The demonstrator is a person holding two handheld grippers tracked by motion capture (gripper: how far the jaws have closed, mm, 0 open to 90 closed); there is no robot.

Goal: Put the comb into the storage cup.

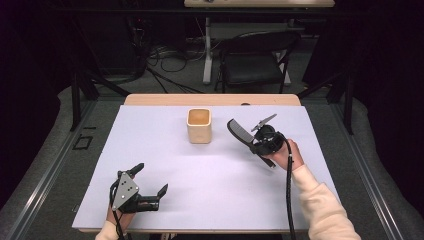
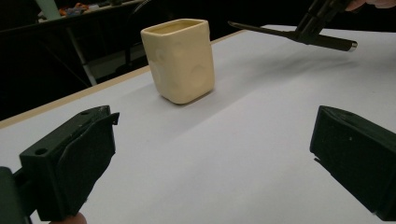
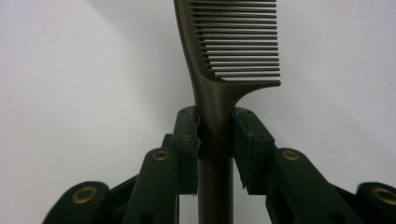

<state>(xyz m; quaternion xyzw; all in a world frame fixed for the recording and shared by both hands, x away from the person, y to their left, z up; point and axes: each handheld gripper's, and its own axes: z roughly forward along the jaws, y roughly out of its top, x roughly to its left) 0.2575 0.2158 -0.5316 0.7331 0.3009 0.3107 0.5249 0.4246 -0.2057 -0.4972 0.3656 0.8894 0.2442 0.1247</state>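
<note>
- Right gripper (image 1: 257,141): jaws clamped on the handle of a dark comb (image 1: 238,131), pads pressing both sides; comb held above the bench, teeth end pointing toward the cream cup (image 1: 199,125).
- Cup stands upright near the middle of the far edge of the white bench (image 1: 210,170).
- Left gripper (image 1: 150,181): near the front-left corner, jaws spread wide, holding nothing.

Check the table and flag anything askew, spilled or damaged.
Nothing stands out. The cup stands upright on the white sheet, no spill or damage visible. The right gripper clamps the comb by its handle, teeth intact. The left gripper rests open, holding nothing.
</note>
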